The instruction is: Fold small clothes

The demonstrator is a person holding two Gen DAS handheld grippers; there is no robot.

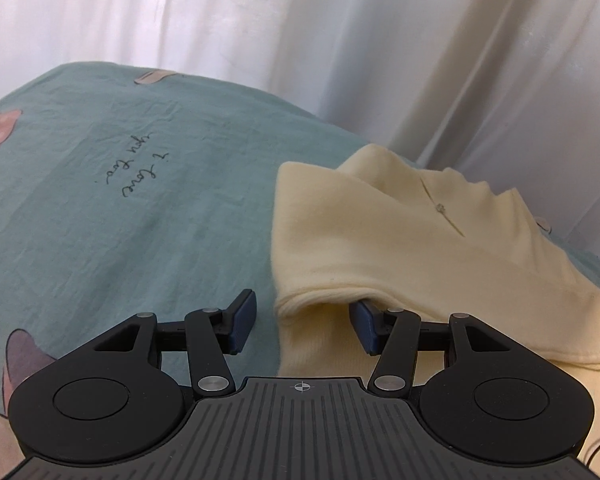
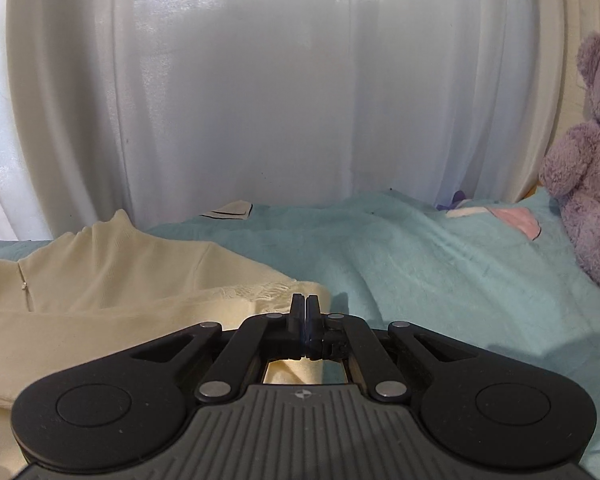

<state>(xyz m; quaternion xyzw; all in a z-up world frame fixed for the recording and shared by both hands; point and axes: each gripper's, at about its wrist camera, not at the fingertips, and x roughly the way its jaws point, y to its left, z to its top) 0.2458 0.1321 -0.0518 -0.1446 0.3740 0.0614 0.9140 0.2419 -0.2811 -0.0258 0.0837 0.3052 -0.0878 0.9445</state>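
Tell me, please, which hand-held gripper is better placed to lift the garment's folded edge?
Probably left: the left hand-held gripper stands open astride the cream knitted garment's folded edge, one finger tucked beneath. The right hand-held gripper is shut at its fringe.

Teal bedsheet carries cream garment, purple teddy.

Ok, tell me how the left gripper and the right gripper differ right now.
The left gripper stands open, its blue pads well apart; the right gripper is shut, pads together. The left gripper has one finger tucked under a folded edge of the cream garment; the right gripper sits at the garment's fringed edge, and whether it pinches cloth cannot be told. Both are black and point over the teal bedsheet.
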